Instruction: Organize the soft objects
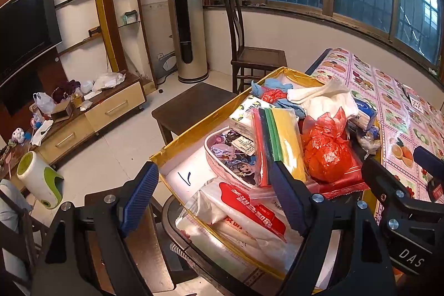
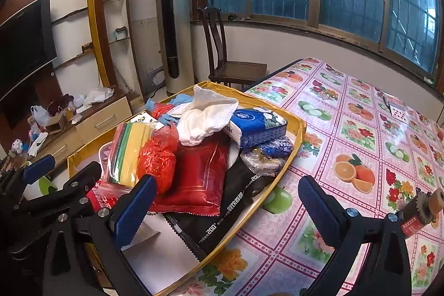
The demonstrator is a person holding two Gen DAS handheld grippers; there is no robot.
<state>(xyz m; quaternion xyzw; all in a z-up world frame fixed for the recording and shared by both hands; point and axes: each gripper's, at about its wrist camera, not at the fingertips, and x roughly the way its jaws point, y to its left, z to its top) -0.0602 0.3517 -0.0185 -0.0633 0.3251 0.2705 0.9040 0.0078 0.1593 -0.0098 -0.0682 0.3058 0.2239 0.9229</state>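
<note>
Both our grippers, left [image 1: 219, 199] and right [image 2: 227, 201], hung spread wide, holding nothing, over the box [image 2: 298, 126] heaped with soft packets. We judged single, top-first grasps safest.

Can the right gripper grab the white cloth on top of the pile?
Probably yes. The white cloth lies on top of the pile in the gold box, nothing covering it. The right gripper is open and empty, though it would have to reach over the red packet.

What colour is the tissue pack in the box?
Blue with white flowers: tissue pack, clearest in the right wrist view.
</note>
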